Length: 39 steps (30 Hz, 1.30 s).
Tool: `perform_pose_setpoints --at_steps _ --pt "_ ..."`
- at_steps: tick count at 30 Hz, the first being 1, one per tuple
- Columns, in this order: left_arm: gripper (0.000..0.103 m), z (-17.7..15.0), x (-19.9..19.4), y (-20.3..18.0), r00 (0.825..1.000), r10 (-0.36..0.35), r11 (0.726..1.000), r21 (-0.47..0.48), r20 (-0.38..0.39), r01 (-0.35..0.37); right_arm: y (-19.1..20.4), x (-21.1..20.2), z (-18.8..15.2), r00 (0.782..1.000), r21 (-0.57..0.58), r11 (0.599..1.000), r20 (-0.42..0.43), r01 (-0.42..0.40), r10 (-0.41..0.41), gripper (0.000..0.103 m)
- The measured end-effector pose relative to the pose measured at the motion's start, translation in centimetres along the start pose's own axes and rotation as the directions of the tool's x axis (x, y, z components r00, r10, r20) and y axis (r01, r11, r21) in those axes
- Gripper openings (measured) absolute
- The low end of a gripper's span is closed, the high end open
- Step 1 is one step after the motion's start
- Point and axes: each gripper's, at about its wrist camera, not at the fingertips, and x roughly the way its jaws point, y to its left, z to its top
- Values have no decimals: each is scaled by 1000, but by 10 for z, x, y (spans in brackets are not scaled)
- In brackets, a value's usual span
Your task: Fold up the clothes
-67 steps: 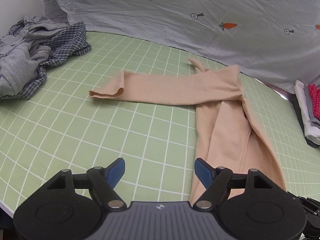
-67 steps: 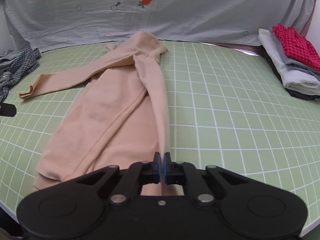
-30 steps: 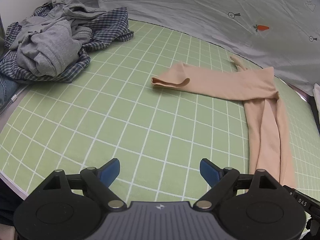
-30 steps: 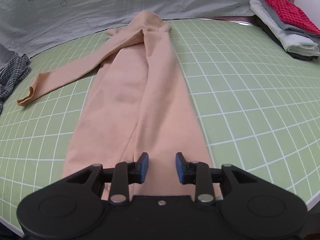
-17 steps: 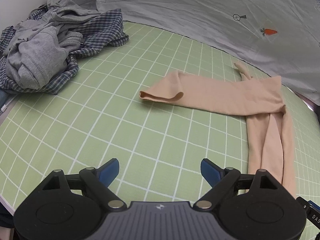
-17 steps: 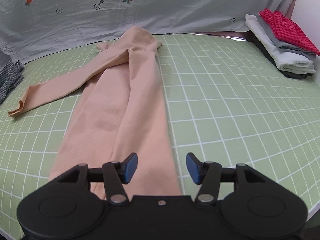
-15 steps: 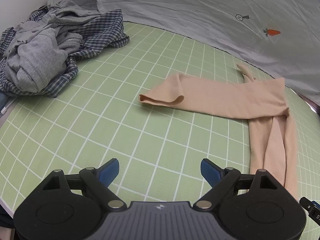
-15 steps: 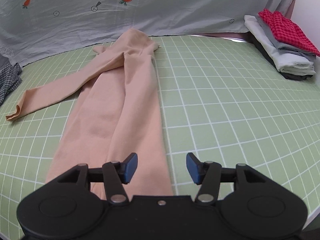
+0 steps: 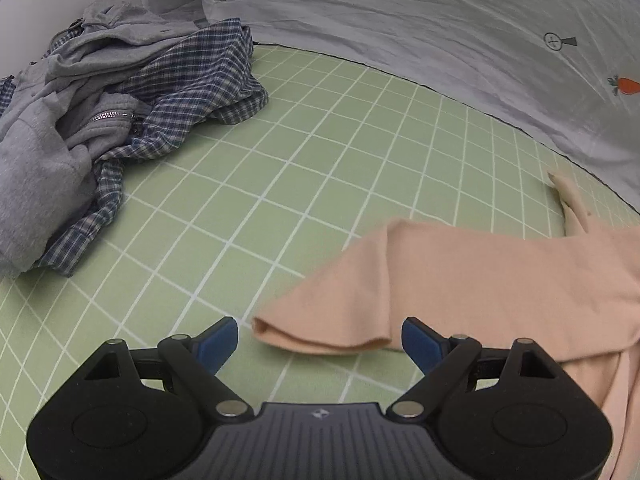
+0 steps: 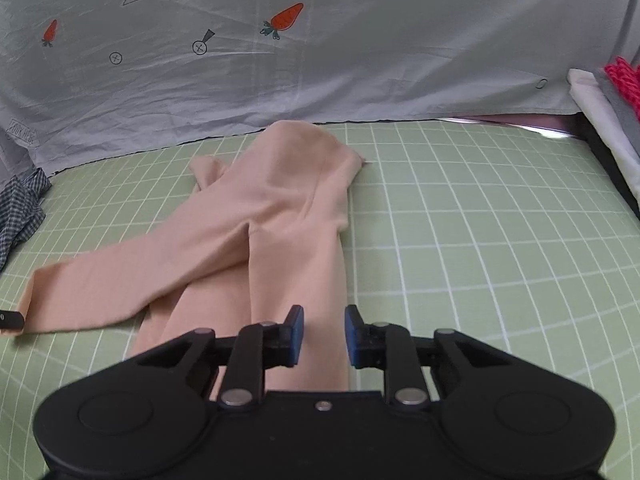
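Left claw: the left claw [image 9: 320, 342] is wide open and holds nothing; its blue fingers [image 9: 216, 342] stand far apart.
Right claw: the right claw [image 10: 323, 334] is open a small way and holds nothing; its two fingers are close, with a narrow gap.
Peach top: the peach top [image 10: 280, 216] lies flat on the green mat [image 10: 480, 240]; its body is a long strip, with a fold running down it.
Sleeve: the sleeve [image 9: 460, 276] sticks out sideways from the body; its end [image 9: 320, 338] lies right in front of the left claw, between the two fingers and just ahead of them.
Long way of the sleeve: it runs from the left claw's front off to that claw's right; the end opens toward the claw.
Long way of the body: it runs straight away from the right claw; the near part passes under the right claw's fingers.
Nearer claw: the left claw is nearer the sleeve end; the right claw is nearer the body.
Next move, a guess: the sleeve looks ready to be pinched at its end and laid over the body, off to the left claw's right.
Other clothes: a messy pile [image 9: 100, 120] sits far ahead and to the left of the left claw; a neat stack [image 10: 612, 120] sits far to the right of the right claw.
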Motion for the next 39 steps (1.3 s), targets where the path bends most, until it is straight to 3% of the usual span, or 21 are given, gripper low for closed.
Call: perform_pose_setpoints --at_steps 7,14,17,21,24,25,26,27,29,32,34,36,39 --pt "89 19 31 4 997 61 998 -7 -56 -62 1 70 44 1000 1 1000 -26 17 -17 20" --pt "98 27 39 13 996 70 997 -27 -60 -72 -13 116 78 999 38 998 -13 40 -40 22" --pt "98 29 40 13 997 65 997 -32 -52 -66 -16 129 90 999 26 999 -7 32 -32 31" --pt "95 31 40 13 998 53 998 -44 -34 -55 -21 135 96 999 46 998 -14 52 -52 52" --pt "75 33 34 10 999 40 999 -35 1 -40 -24 127 93 997 79 994 -17 78 -77 56" --pt "57 34 31 9 1000 12 1000 -21 2 -12 -25 121 89 996 82 993 -18 90 -89 57" --pt "32 35 28 7 1000 -22 1000 -6 -2 22 -25 114 85 995 83 991 -18 101 -100 57" --pt "17 36 26 5 998 -66 998 7 -13 66 -26 106 80 994 83 990 -14 113 -113 57" --pt "10 38 16 -1 993 -121 992 35 -6 121 -30 85 68 989 95 985 -1 144 -145 57" --pt "10 36 -5 -19 977 -213 973 90 23 210 -38 49 46 987 136 979 17 154 -158 59" --pt "10 29 -19 -36 956 -292 950 117 16 288 -42 28 31 987 147 976 9 160 -163 59" --pt "10 19 -33 -58 925 -380 915 145 -9 377 -47 10 14 984 148 973 0 177 -179 59" --pt "10 -6 -55 -97 847 -526 826 191 -83 531 -57 -13 -9 979 181 962 -24 205 -204 59"
